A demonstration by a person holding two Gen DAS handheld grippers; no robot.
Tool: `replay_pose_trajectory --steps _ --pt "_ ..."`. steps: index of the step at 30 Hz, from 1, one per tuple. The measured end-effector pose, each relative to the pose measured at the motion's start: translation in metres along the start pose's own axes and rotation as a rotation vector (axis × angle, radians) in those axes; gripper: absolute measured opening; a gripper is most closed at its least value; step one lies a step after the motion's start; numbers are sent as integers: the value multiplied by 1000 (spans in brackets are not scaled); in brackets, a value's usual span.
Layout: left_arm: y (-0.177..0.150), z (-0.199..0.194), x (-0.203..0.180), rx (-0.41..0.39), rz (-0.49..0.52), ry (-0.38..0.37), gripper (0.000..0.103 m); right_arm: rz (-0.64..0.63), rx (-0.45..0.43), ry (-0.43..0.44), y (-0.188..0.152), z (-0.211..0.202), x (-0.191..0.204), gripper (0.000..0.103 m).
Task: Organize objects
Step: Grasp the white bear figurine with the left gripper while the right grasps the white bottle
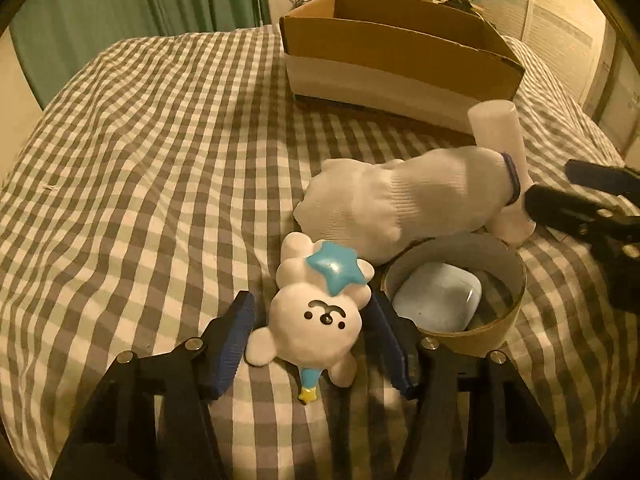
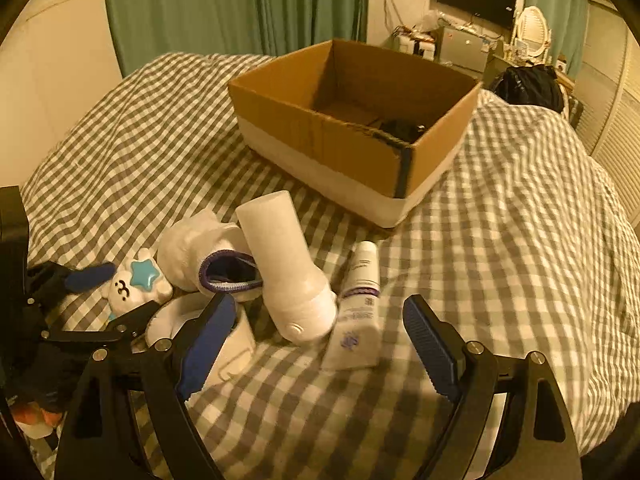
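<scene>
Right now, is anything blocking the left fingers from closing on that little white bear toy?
Nothing visible does. The left gripper is open, its fingers on either side of the bear toy. The cardboard ring sits just outside the right-hand finger, very close.

L gripper point(image 1: 310, 340): jaws spread wide, 2 blue ribbed pads point(image 1: 236, 340) angled outward in a V, nothing clamped, black linkage arms low in frame, pointing fwd and down. R gripper point(image 2: 320, 340): also spread wide, pads point(image 2: 430, 346) far apart, nothing btwn them gripped, tilted fwd and down. Seen from L cam at far right edge, R gripper point(image 1: 560, 196) tips apart.
</scene>
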State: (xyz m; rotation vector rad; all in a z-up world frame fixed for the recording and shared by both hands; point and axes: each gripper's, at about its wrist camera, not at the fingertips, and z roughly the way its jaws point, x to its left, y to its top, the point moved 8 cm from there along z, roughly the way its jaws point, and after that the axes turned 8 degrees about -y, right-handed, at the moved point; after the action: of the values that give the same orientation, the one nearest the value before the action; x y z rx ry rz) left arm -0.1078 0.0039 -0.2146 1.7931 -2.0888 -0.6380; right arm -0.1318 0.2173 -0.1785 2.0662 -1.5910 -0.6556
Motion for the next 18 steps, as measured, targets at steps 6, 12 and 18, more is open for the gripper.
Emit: replay_pose_trajectory --steps 6,12,18 --pt "-3 -4 -5 -14 7 -12 48 -41 72 -9 8 28 14 71" --pt "-1 -10 -5 -23 -11 -31 48 -71 119 -32 3 44 20 45" --pt "-2 -20 -9 -31 -22 -48 48 -55 60 -40 0 25 16 45"
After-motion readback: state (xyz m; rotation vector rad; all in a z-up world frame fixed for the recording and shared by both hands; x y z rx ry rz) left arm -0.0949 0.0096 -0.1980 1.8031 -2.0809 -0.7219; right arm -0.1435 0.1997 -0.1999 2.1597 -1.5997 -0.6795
